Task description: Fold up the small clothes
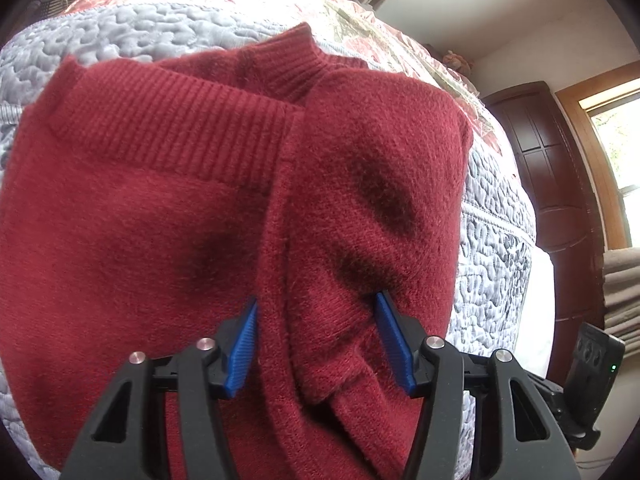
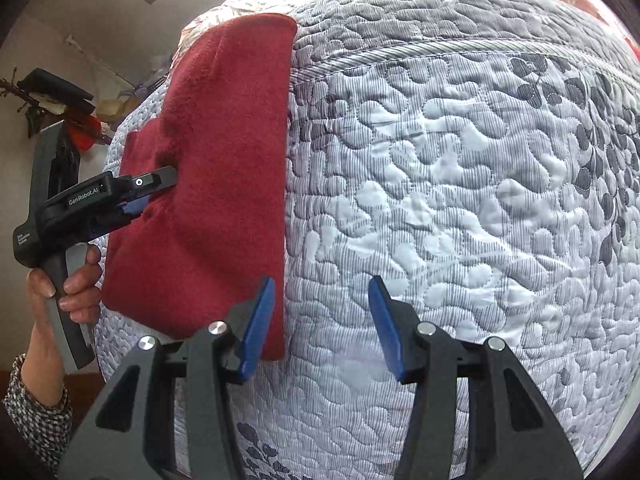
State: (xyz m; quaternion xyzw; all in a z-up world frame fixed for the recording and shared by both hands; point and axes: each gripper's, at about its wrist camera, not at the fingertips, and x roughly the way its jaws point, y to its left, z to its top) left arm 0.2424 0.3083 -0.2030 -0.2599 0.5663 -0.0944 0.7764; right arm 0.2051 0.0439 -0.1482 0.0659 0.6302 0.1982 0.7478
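Observation:
A dark red knit sweater [image 1: 168, 216] lies folded on the quilted bed, its ribbed hem and collar towards the far side. My left gripper [image 1: 320, 340] is open and low over it, and a raised fold of the knit sits between the blue pads [image 1: 245, 344]. In the right wrist view the sweater [image 2: 216, 184] is a long folded strip at the left, and the left gripper [image 2: 154, 190] rests on its left part, held by a hand [image 2: 76, 280]. My right gripper [image 2: 322, 328] is open over the quilt, its left pad at the sweater's near right edge.
The grey-and-white quilt [image 2: 440, 200] covers the bed, with a floral cover [image 1: 360, 20] beyond it. A dark wooden cabinet [image 1: 548, 152] and a window stand right of the bed. A black device [image 1: 592, 360] shows at the lower right of the left wrist view.

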